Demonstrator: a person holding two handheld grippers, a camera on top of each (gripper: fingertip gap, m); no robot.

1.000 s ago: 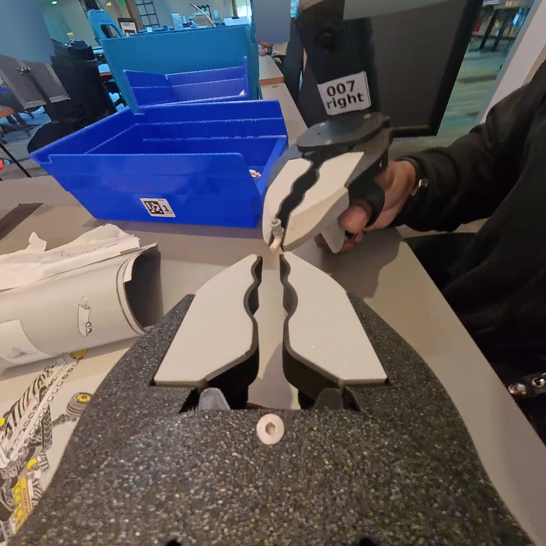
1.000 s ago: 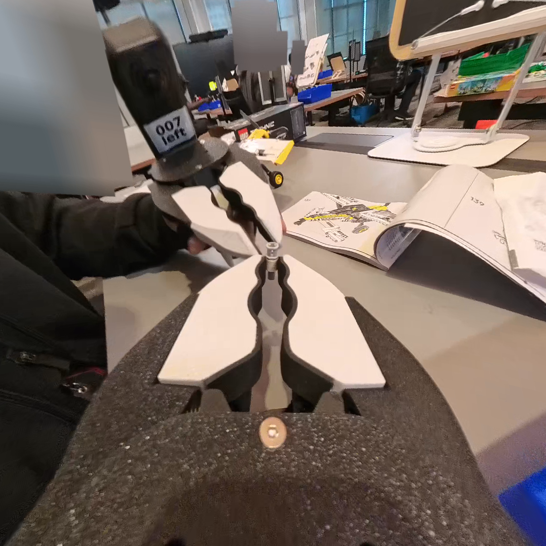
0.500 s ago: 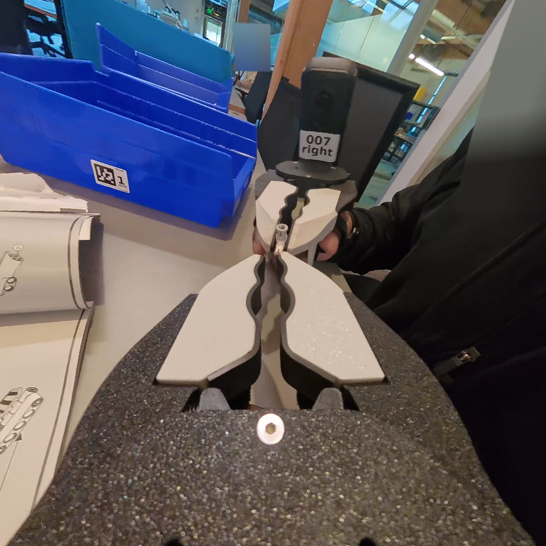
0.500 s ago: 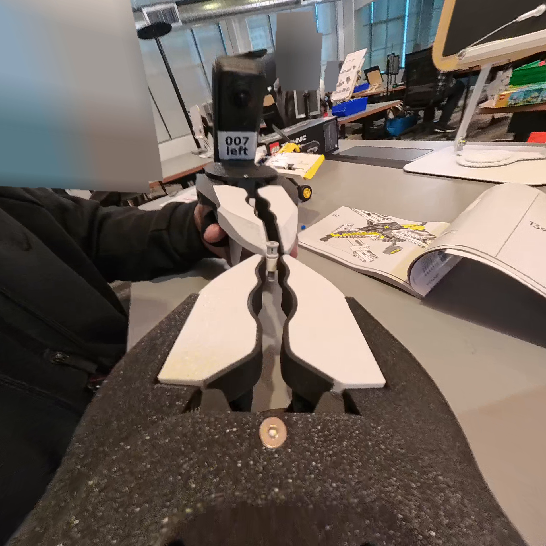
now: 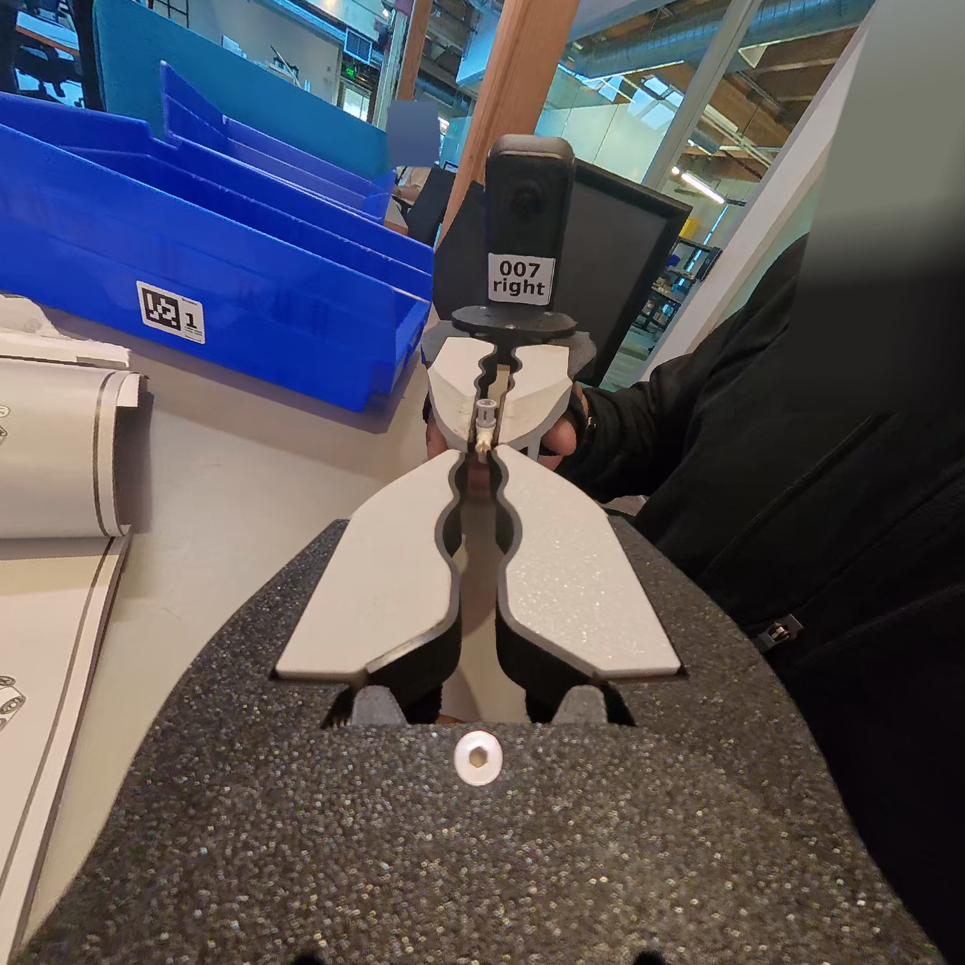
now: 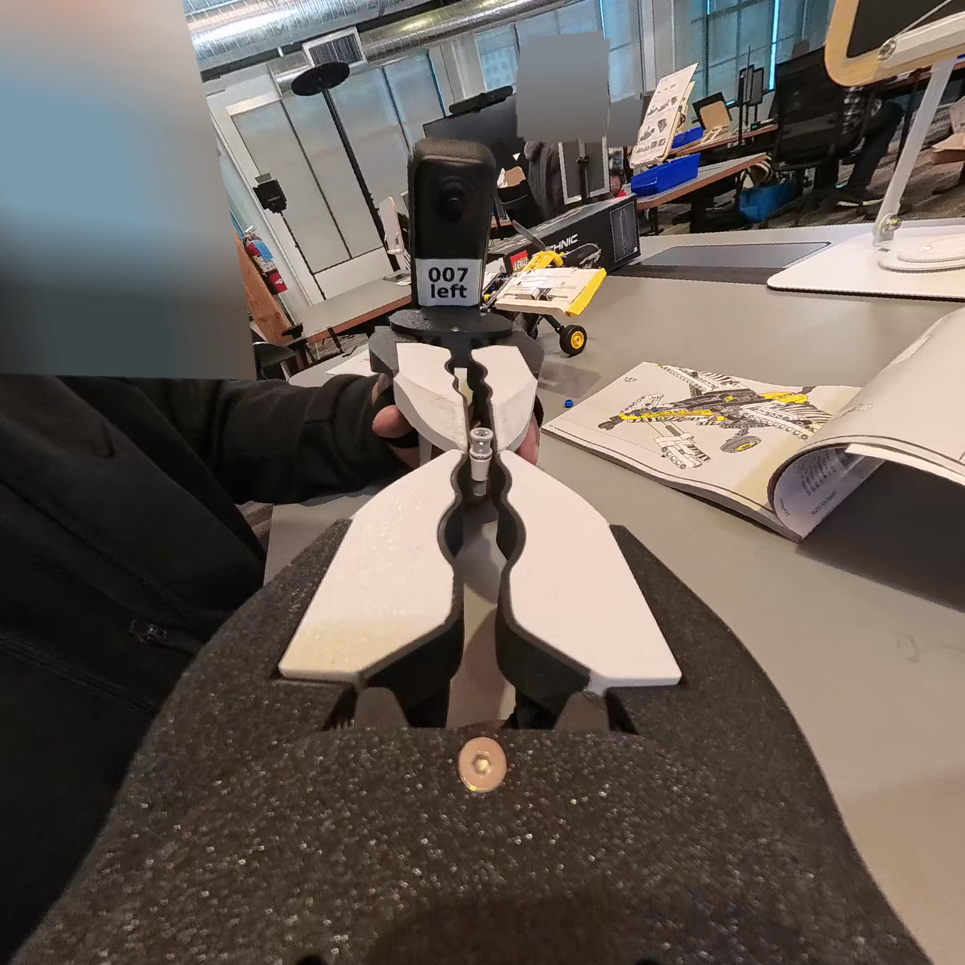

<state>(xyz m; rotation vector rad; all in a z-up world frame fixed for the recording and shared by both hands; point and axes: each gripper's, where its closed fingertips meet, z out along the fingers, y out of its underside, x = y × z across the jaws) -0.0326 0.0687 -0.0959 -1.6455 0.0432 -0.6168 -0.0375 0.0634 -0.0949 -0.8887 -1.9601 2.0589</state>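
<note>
1. Left wrist view takes in the grey table (image 5: 250, 501), with a blue divided bin (image 5: 219, 261) bearing a square code label at the back left and a person's black sleeve (image 5: 783, 470) along the right side.
2. An open instruction booklet (image 6: 705, 438) with a drawing of a yellow and black machine lies on the table to the right in the right wrist view, its far pages curled over; a partly built yellow and white toy vehicle (image 6: 548, 292) stands behind it.
3. The right gripper (image 6: 479, 459) is nearly closed, both fingertips pressing a small grey connector pin (image 6: 479, 451) that stands upright between them, its top end poking out beyond the tips.
4. The left gripper (image 5: 481, 455) faces it tip to tip above the table, its jaws narrowed to a slim gap. A small tan peg (image 5: 483, 443) at the lower end of the grey pin reaches right to its tips; whether those pads grip it cannot be told.
</note>
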